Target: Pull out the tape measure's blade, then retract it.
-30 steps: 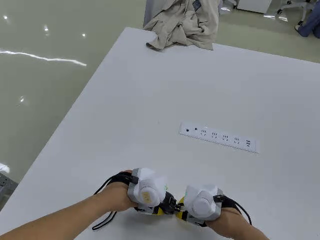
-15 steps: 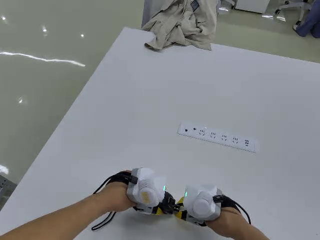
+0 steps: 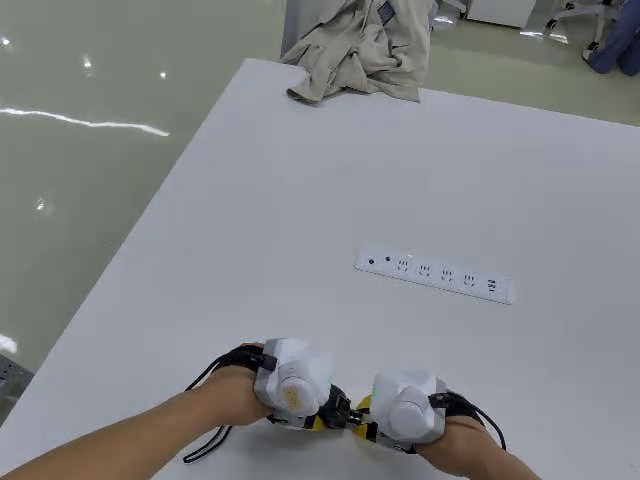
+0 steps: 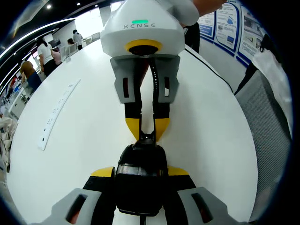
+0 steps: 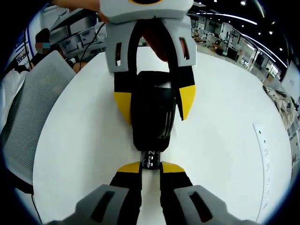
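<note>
A black tape measure (image 4: 140,180) lies low over the white table (image 3: 300,200), and my left gripper (image 4: 140,171) is shut on its case from both sides. My right gripper (image 4: 146,129) faces it nose to nose. In the right gripper view, a very short stretch of blade (image 5: 151,159) with printed numbers sticks out of the case (image 5: 152,117), and my right gripper (image 5: 151,168) is shut on its tip. In the head view the left gripper (image 3: 318,408) and right gripper (image 3: 362,418) meet near the table's front edge, the tape measure (image 3: 340,410) almost hidden between them.
A white power strip (image 3: 433,273) lies mid-table, to the right and beyond the grippers. A beige garment (image 3: 360,50) is heaped at the far edge. A grey mesh chair back (image 4: 267,122) stands close behind the near edge. People stand far off in the room.
</note>
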